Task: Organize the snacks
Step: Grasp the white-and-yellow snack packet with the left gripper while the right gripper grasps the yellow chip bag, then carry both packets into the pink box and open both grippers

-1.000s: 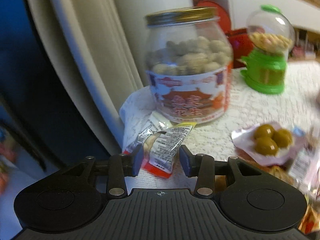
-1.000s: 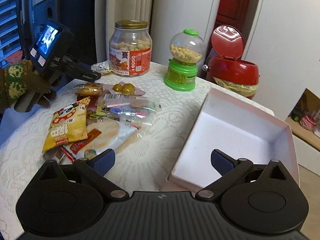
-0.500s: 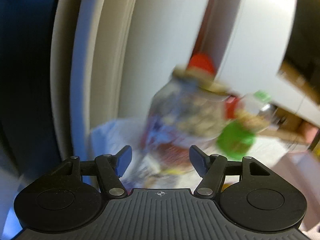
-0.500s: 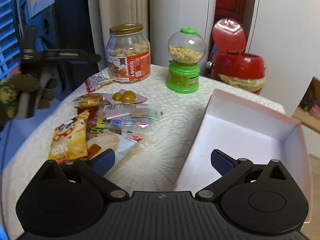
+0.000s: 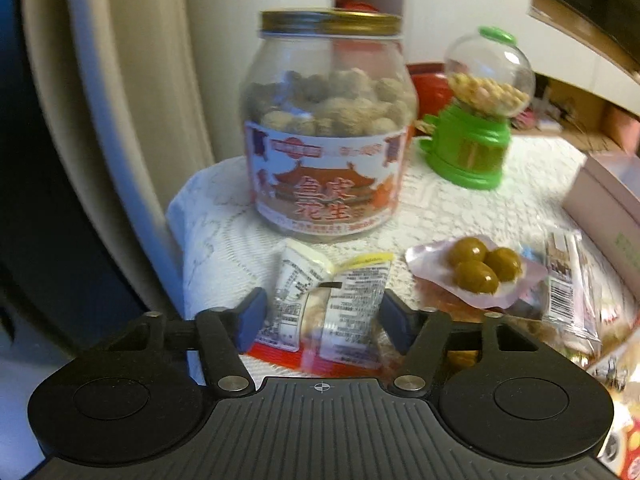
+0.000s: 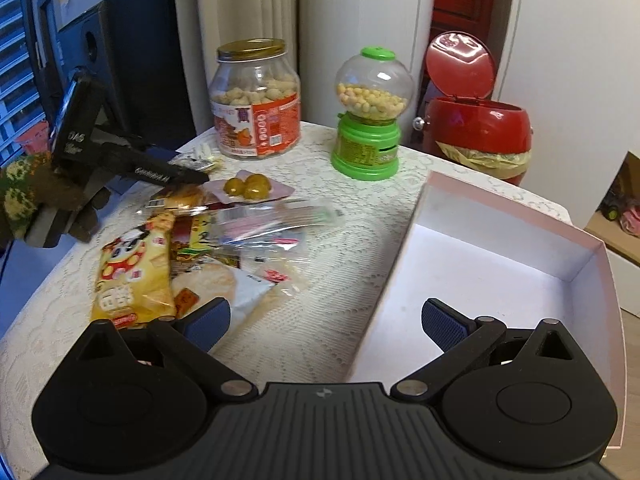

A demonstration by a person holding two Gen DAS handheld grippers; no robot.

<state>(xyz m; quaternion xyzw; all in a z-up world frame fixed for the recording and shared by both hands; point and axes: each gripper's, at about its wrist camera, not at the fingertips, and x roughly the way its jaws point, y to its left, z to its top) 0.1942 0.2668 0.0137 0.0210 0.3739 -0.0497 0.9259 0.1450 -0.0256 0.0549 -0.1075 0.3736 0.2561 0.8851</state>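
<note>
My left gripper [image 5: 322, 316] is open, its jaws on either side of a small white-and-red snack packet [image 5: 340, 308] that lies on the lace tablecloth in front of the peanut jar [image 5: 328, 128]. The fingers do not touch it. In the right wrist view the left gripper [image 6: 188, 176] hovers low beside the jar [image 6: 256, 96]. My right gripper [image 6: 326, 320] is open and empty, above the table's front, next to an empty pink-sided white box [image 6: 496, 264]. A pile of snack packets [image 6: 208, 248] lies left of the box, with a pack of green olives [image 6: 248, 186].
A green candy dispenser [image 6: 370, 120] stands behind the pile. A red lidded bin [image 6: 476, 120] stands off the table at the back right. A yellow snack bag [image 6: 132, 276] lies at the pile's front. Curtain and wall close off the back.
The left gripper swung up and away from the small packet with its jaws opening, then came back down around it, jaws wider than before. The right gripper drifted slightly.
</note>
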